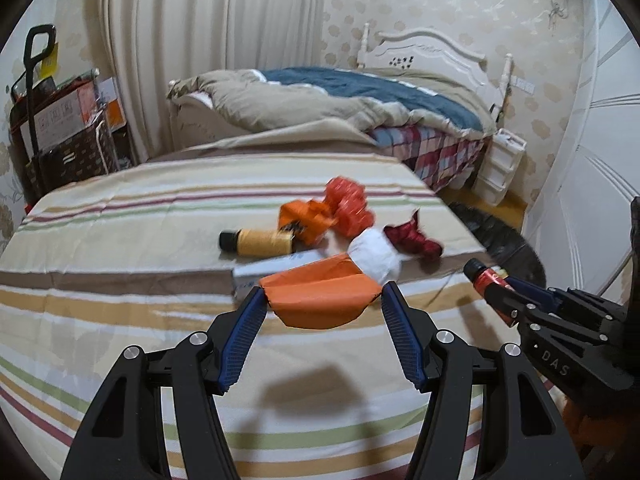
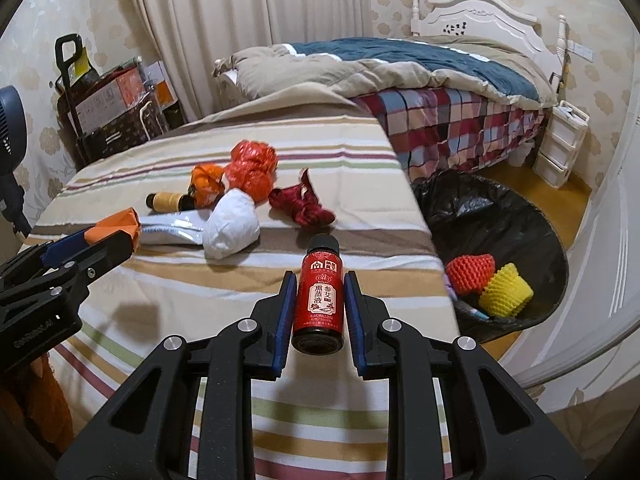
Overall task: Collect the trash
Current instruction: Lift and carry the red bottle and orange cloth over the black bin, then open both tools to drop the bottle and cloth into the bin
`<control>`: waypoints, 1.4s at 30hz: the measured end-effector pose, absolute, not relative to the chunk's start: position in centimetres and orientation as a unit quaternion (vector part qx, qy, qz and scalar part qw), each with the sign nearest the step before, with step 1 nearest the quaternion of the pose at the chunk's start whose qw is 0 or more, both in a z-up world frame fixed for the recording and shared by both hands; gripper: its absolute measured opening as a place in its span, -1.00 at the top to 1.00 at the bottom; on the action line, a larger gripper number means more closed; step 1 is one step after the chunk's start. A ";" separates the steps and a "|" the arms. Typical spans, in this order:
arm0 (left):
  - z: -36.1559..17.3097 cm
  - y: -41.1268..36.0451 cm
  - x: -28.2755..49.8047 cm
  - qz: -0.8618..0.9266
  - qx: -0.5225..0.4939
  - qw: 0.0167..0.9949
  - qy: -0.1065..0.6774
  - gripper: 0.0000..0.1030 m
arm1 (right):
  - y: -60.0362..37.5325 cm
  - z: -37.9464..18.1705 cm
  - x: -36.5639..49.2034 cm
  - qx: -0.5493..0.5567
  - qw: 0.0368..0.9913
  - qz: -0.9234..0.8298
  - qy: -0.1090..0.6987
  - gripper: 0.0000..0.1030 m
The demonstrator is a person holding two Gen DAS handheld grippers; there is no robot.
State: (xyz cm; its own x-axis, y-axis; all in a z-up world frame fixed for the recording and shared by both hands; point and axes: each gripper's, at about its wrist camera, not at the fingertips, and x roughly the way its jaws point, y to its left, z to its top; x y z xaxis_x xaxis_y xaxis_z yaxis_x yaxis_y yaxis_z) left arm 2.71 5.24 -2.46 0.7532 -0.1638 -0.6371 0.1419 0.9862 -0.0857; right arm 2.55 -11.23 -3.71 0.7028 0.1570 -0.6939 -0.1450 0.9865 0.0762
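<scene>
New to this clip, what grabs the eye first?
Both grippers are loaded: the right gripper pinches a small red bottle, the left gripper spans a folded orange paper piece. Behind them, crumpled wrappers lie scattered on the striped cloth, and the black-lined bin stands to the right.

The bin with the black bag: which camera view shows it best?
The right wrist view: the bin stands open beside the striped table, showing red and yellow foam nets inside. The left wrist view shows only a dark, blurred part of its rim.
</scene>
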 end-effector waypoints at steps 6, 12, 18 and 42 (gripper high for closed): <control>-1.2 2.9 3.6 -0.104 -0.013 0.941 0.321 -0.18 | -13.7 -2.6 3.1 0.015 0.931 0.055 0.360 0.54; -0.7 -1.0 5.5 -0.135 -0.005 0.942 0.306 -0.18 | -17.6 -1.6 4.4 0.023 0.939 0.013 0.343 0.54; -0.8 -5.4 8.1 -0.159 0.008 0.941 0.299 -0.18 | -21.8 -1.8 6.5 0.034 0.941 -0.025 0.337 0.54; -5.5 -16.1 14.9 -0.188 0.074 0.913 0.355 -0.22 | -29.5 -6.5 11.8 0.058 0.927 -0.073 0.364 0.52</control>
State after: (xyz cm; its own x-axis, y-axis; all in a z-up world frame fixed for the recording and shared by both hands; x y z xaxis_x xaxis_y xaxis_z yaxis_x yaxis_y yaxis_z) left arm 14.92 -16.06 -5.51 0.6776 -0.2904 -0.6757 0.3957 0.9184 0.0021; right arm 11.84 -29.52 -6.55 0.7247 -0.0929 -0.6828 0.1771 0.9827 0.0543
